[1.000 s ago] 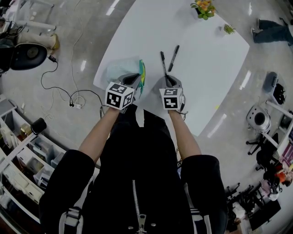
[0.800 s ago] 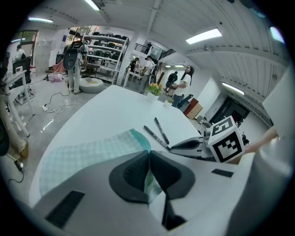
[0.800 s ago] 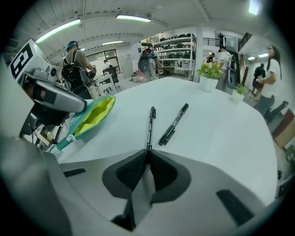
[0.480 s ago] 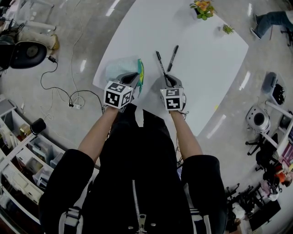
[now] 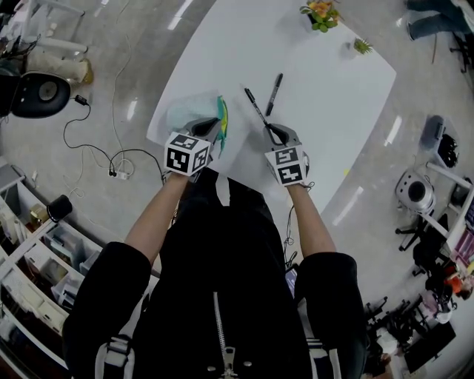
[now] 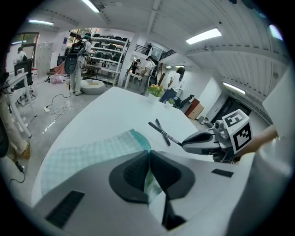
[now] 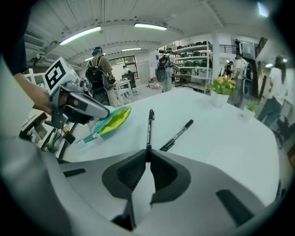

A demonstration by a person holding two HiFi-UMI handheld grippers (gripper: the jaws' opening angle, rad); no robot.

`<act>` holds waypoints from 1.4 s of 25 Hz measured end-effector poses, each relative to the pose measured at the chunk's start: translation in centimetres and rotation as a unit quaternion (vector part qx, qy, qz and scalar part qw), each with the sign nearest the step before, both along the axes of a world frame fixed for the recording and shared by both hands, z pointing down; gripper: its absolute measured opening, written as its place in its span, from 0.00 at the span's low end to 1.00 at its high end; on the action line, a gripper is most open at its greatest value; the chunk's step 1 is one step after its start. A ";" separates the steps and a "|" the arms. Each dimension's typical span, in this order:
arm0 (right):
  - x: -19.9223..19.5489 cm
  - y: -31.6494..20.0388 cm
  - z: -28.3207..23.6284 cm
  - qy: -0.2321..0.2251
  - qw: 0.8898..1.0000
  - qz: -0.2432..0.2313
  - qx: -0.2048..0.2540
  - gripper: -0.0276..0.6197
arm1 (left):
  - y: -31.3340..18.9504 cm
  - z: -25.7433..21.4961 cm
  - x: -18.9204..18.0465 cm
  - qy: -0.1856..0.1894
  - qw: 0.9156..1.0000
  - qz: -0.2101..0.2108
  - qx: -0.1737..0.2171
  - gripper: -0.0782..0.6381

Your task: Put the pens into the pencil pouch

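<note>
Lifted since a second ago, the black pen (image 5: pixel 257 109) in the right gripper (image 5: pixel 275 133) now slants with its far tip swung nearer the pencil pouch (image 5: pixel 194 115), while the pouch itself and the gripper on it have kept their place.

Under the pouch lies the white table (image 5: pixel 326 111), the largest thing in view; the pouch sits at its near left edge as the head view shows it. Behind the pouch, on the near side, stands the person in a black jacket (image 5: pixel 222 296), both forearms reaching forward.

Pale checked fabric with a teal zip edge makes up the pouch, and the right gripper view shows its mouth gaping on a yellow-green lining. The left gripper (image 5: pixel 215 126) has its jaws pressed together on the pouch's near end, beside the zip, with fabric pinched between the pads.

To the right of the pouch, the right gripper pinches the near end of the black pen, jaws closed on the barrel, the rest of the pen pointing away and clear of the tabletop. A second black pen (image 5: pixel 274 94) lies flat on the table further right of the pouch, just beyond the held one.

Well beyond the pouch, at the table's far edge, stand a potted plant with orange flowers (image 5: pixel 318 15) and a smaller green plant (image 5: pixel 361 47).
</note>
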State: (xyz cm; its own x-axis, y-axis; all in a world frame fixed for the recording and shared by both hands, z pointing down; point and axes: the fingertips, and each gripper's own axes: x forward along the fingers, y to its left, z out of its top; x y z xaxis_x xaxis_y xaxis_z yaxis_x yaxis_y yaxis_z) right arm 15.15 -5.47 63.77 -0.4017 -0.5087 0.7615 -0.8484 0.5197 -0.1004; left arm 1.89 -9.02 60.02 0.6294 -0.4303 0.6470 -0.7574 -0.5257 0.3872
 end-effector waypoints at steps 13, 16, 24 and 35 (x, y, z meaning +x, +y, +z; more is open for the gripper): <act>-0.8 3.2 -2.1 -0.011 0.988 -0.155 -0.017 0.10 | 0.5 0.0 0.0 -0.005 1.000 -0.001 -0.002 0.16; -1.5 3.5 -2.3 -0.021 0.982 -0.185 -0.025 0.10 | 0.7 0.1 -0.1 -0.007 1.000 0.003 -0.005 0.16; -3.4 4.0 -2.1 -0.011 0.964 -0.262 -0.043 0.10 | 1.3 -0.5 0.1 -0.011 1.000 0.013 0.003 0.16; -6.1 2.6 -2.6 0.000 0.950 -0.311 -0.038 0.10 | 1.8 -1.4 -0.4 -0.011 1.000 0.023 0.008 0.16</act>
State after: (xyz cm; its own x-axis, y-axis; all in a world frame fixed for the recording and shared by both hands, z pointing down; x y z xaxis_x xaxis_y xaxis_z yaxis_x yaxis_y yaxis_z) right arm 9.05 -2.92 61.17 -0.6064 -0.1166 0.7866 -0.3796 0.9116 -0.1576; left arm 1.53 -7.27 58.61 0.6351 -0.4106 0.6542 -0.7399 -0.5664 0.3629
